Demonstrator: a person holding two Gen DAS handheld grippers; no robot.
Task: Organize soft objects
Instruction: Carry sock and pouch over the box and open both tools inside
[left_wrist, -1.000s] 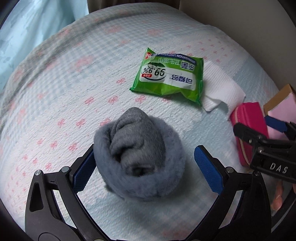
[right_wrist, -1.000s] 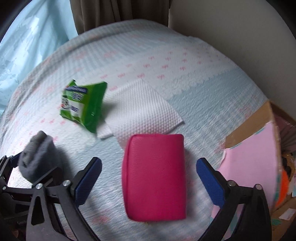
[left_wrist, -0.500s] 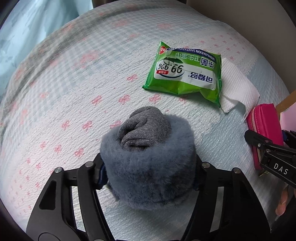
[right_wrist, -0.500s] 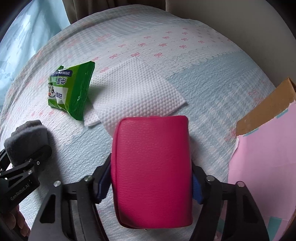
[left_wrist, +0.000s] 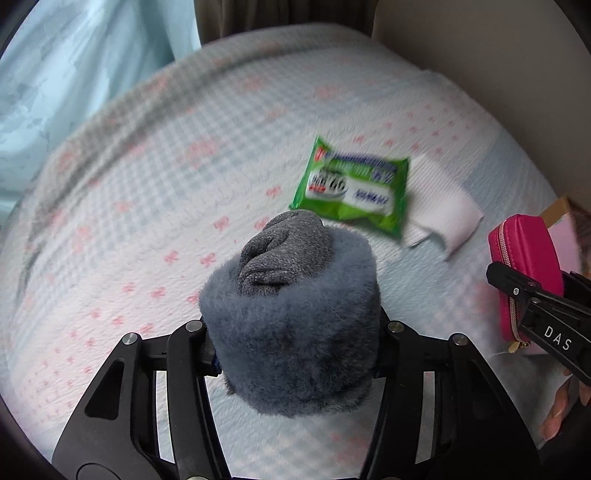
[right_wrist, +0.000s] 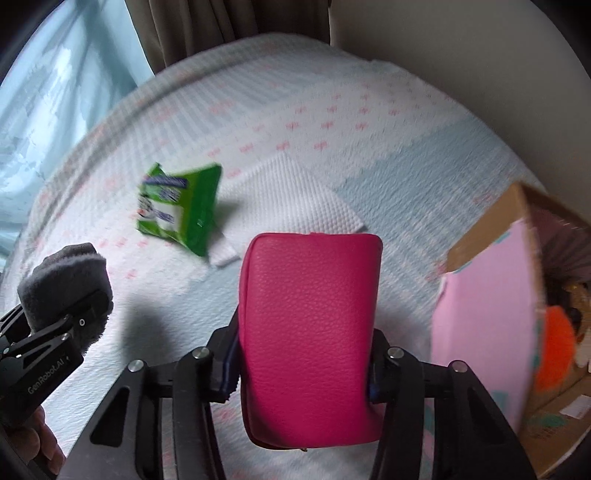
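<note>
While both pairs of fingers keep clenching, the grey sock roll (left_wrist: 291, 325) and pink pouch (right_wrist: 310, 339) point lengthwise away.

"DAS" stands in white letters on the black arm of the right gripper (left_wrist: 532, 295) at the right edge of the left wrist view. "GenRobot.AI" stands in white on the black arm of the left gripper (right_wrist: 62, 314) at the lower left of the right wrist view. The print on the green pack (left_wrist: 354, 188) is too blurred to read.

Quilted bedspread (left_wrist: 155, 192), brown curtain (right_wrist: 229, 26), beige wall (left_wrist: 480, 48)
</note>
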